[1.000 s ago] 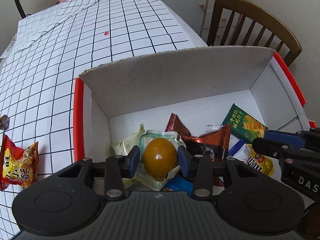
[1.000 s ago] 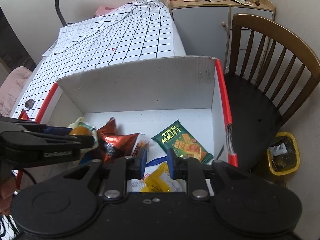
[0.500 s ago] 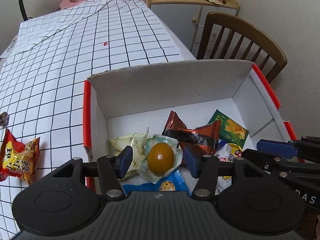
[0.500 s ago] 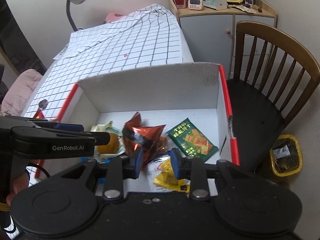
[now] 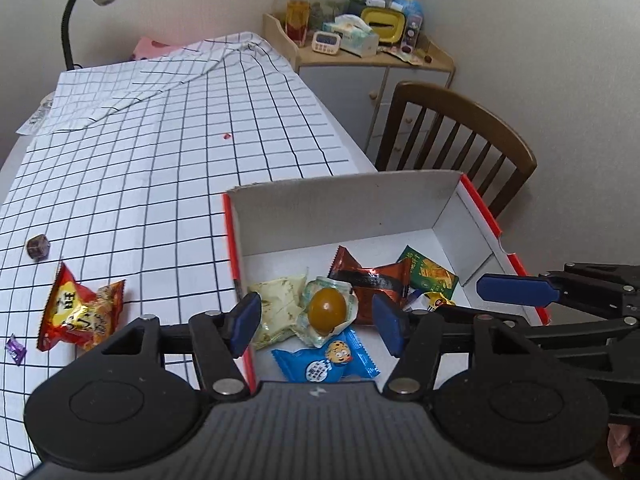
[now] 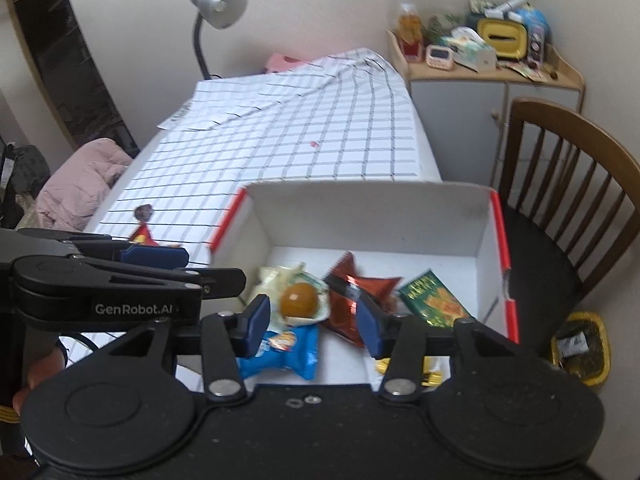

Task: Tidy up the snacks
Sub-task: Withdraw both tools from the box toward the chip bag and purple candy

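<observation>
A white cardboard box (image 5: 348,208) with red edges sits at the table's near right corner. In it lie a brown egg in a clear packet (image 5: 327,310), a pale packet (image 5: 278,308), a red-brown packet (image 5: 376,280), a green packet (image 5: 428,272), a blue packet (image 5: 324,364) and a yellow packet (image 6: 428,372). My left gripper (image 5: 318,324) hangs above the egg packet, its jaws opening with nothing pressed between them. My right gripper (image 6: 314,324) hangs above the box, jaws also opening and holding nothing. A red-yellow snack bag (image 5: 80,308) lies on the checked cloth left of the box.
A dark candy (image 5: 38,247) and a purple candy (image 5: 15,348) lie near the bag. A wooden chair (image 6: 568,184) stands right of the box, with a yellow bin (image 6: 582,348) below it. A cluttered cabinet (image 5: 360,60) and a desk lamp (image 6: 216,8) stand at the far end.
The left jaws have let go of the egg packet, which now lies in the box. The right jaws have spread apart. Both grippers have risen and drawn back from the box.
</observation>
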